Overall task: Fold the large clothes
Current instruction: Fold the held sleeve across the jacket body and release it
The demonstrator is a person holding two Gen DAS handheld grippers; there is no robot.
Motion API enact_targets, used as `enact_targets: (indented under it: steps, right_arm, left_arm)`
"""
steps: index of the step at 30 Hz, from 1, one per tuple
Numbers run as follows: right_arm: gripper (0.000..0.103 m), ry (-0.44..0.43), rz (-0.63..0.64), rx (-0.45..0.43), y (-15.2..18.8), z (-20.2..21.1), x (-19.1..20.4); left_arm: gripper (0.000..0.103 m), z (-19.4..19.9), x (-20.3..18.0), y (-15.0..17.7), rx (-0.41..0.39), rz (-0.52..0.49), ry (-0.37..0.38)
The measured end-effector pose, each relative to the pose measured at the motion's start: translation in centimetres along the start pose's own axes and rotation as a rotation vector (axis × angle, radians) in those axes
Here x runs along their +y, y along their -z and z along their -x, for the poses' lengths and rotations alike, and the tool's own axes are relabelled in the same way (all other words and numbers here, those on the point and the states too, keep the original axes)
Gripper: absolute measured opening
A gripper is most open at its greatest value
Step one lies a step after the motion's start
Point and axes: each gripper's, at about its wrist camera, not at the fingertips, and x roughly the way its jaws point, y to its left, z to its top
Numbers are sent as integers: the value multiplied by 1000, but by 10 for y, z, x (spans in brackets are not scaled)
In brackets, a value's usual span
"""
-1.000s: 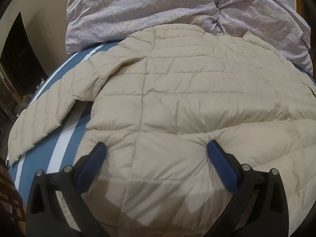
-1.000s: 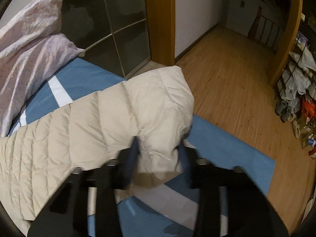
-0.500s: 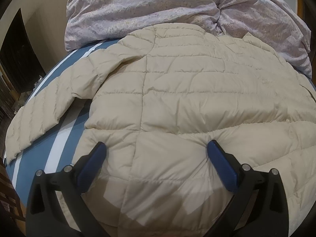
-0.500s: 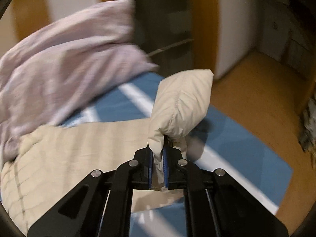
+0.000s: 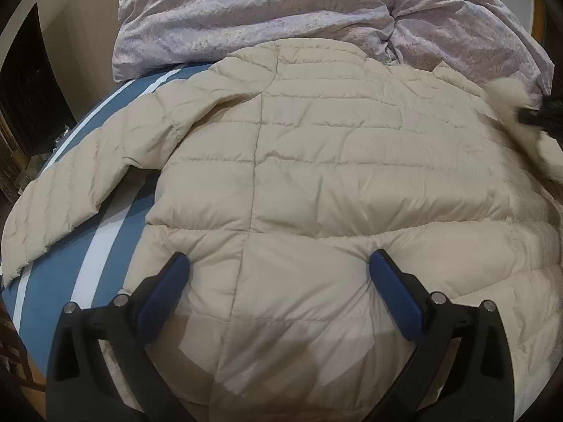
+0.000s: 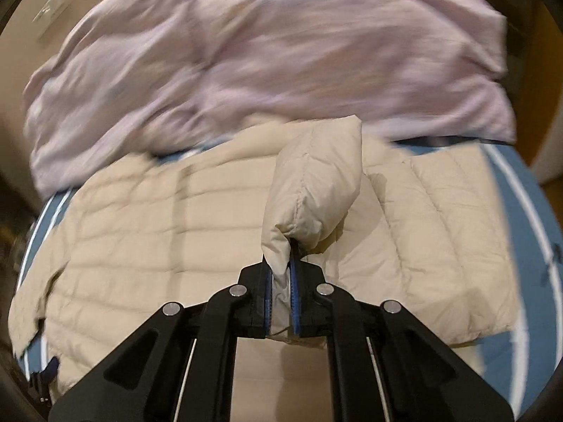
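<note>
A cream quilted puffer jacket [image 5: 316, 161] lies back-up on a blue bed with white stripes. My left gripper [image 5: 278, 274] is open, its blue pads pressed down on the jacket's lower back near the hem. The jacket's left sleeve [image 5: 70, 190] lies spread out to the left. My right gripper [image 6: 281, 281] is shut on the cuff of the right sleeve [image 6: 316, 183] and holds it raised over the jacket's body [image 6: 158, 232]. The right gripper shows blurred at the right edge of the left wrist view [image 5: 538, 112].
A crumpled lilac duvet [image 5: 281, 10] is piled at the far end of the bed, touching the jacket's collar; it also shows in the right wrist view [image 6: 246, 52]. The blue striped sheet [image 5: 88, 267] drops off at the bed's left edge. A wooden floor lies beyond the bed's right side.
My right gripper closed on the right sleeve's cuff, lifted it and swung it left over the jacket's body. The left gripper stayed pressed on the hem.
</note>
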Motion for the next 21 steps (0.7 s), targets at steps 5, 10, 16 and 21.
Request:
enact_targets:
  steps: [5,10,16,21]
  right_arm:
    - [9,-95,84,50,10,-12,62]
    - [10,-154,163,80,16,-15,107]
    - [56,-248,226,108,28,-4,132]
    - [57,-302,212,-30,18,35,127]
  left_arm:
    - [101,-1,0,0,1,4,6]
    - [101,-1,0,0,2,5,8]
    - [101,0,0,0,1,5,7]
    - [101,0,0,0,1,5,7]
